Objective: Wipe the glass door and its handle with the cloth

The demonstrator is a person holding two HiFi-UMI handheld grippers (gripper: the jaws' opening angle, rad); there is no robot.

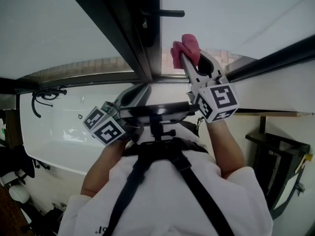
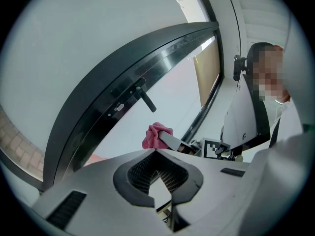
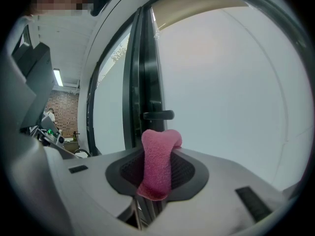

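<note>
- Nearest: holds the left claw [image 1: 138,92] [image 2: 156,150] low, jaws closed tip to tip on nothing; could swing into the frame or the other claw if brought up carelessly to steady the door.
- Further out: pinches the cloth [image 1: 186,48] [image 3: 158,146] in the right claw [image 1: 189,65] [image 3: 156,168], jaws clamped across its middle, with a rounded pink wad poking past the tips; sits just under the handle [image 1: 165,13] [image 3: 158,115], hard by the dark door frame [image 1: 142,43] [image 3: 140,73]; cannot tell whether pressed to the glass or just off it.
- Risks hard plastic on the glass door [image 1: 236,14] [image 3: 231,82]: shows only a small wad ahead of the tips, so could scrape or knock the glass with bare jaw if pushed flat or at a steep tilt.
- Could lose the cloth altogether; drags on the glass, pulls against a narrow pinch, and may slide out and drop if the sweep runs long or the pressure runs high.
- At the handle: juts from the frame as a short dark bar; could catch the wad or a jaw on an upward stroke, tugging the cloth loose or jolting the door; probably calls for wrapping round the bar, not brushing past it.
- Farthest, across the glass: may leave streaks and missed bands, given so little cloth in contact per pass; may also push the door open if unlatched — cannot tell from here whether latched.
</note>
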